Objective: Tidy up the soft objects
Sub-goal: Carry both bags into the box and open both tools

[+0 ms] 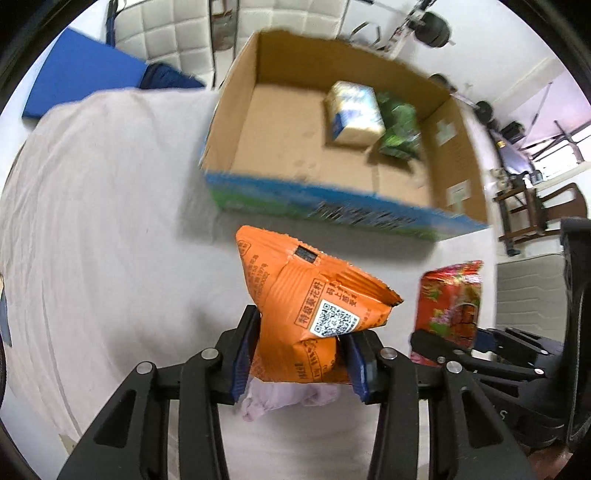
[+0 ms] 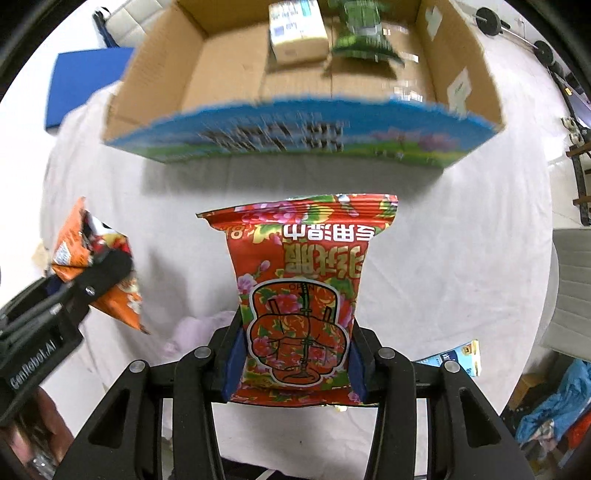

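Left gripper pinches a crumpled orange snack packet with a QR label, held above the white cloth near the box's front wall. Right gripper clamps a red floral wipes pack, upside down. Beyond, the cardboard box holds a pale pack and a blurred green bag, both indistinct.
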Action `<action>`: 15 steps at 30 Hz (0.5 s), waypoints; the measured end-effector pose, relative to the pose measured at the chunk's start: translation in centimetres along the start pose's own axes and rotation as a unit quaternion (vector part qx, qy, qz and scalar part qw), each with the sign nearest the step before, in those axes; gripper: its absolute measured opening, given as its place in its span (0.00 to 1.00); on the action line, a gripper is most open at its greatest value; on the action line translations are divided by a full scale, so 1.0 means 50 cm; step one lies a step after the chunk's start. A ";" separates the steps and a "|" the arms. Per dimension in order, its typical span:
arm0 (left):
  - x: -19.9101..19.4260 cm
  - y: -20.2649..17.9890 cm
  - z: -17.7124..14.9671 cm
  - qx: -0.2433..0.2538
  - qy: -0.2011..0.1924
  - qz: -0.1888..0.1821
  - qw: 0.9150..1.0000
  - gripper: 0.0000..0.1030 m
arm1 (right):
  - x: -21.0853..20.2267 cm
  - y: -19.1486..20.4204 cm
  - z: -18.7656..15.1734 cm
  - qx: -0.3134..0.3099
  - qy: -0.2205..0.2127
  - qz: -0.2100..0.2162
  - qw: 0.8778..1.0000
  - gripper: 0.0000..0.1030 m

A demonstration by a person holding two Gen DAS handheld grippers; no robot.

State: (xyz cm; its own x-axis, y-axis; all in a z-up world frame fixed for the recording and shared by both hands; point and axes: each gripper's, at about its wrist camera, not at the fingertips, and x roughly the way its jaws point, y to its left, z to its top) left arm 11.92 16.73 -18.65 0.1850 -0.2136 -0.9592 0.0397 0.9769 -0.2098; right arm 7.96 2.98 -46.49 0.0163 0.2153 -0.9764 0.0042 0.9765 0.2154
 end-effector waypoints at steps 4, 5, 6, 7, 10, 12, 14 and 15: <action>-0.047 -0.035 0.051 0.010 -0.021 -0.028 0.999 0.37 | -0.088 -0.005 0.016 0.003 -0.036 0.022 0.999 0.46; -0.054 -0.042 0.067 0.014 -0.028 -0.029 0.999 0.37 | -0.112 -0.008 0.028 0.002 -0.045 0.023 0.999 0.46; -0.056 -0.050 0.084 0.018 -0.032 -0.030 0.999 0.37 | -0.131 -0.010 0.040 0.001 -0.053 0.022 0.998 0.46; -0.063 -0.051 0.094 0.019 -0.034 -0.033 0.999 0.37 | -0.150 -0.011 0.056 0.002 -0.066 0.020 0.998 0.46; -0.060 -0.059 0.160 0.021 -0.044 -0.035 0.998 0.37 | -0.182 -0.028 0.114 0.012 -0.085 0.011 0.996 0.46; -0.051 -0.056 0.202 0.019 -0.045 -0.032 0.998 0.37 | -0.195 -0.037 0.138 0.018 -0.093 0.001 0.996 0.46; -0.039 -0.050 0.239 0.017 -0.042 -0.029 0.999 0.37 | -0.191 -0.049 0.179 0.027 -0.099 -0.015 0.995 0.46; -0.026 -0.045 0.267 0.013 -0.038 -0.027 0.999 0.37 | -0.179 -0.055 0.203 0.032 -0.097 -0.021 0.995 0.46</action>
State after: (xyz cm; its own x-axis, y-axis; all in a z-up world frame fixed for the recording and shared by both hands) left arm 24.71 14.83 -14.41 0.2553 -0.2661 -0.9295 0.0769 0.9639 -0.2548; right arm 17.94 -1.71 -38.17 0.2075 0.1619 -0.9647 0.0716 0.9810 0.1801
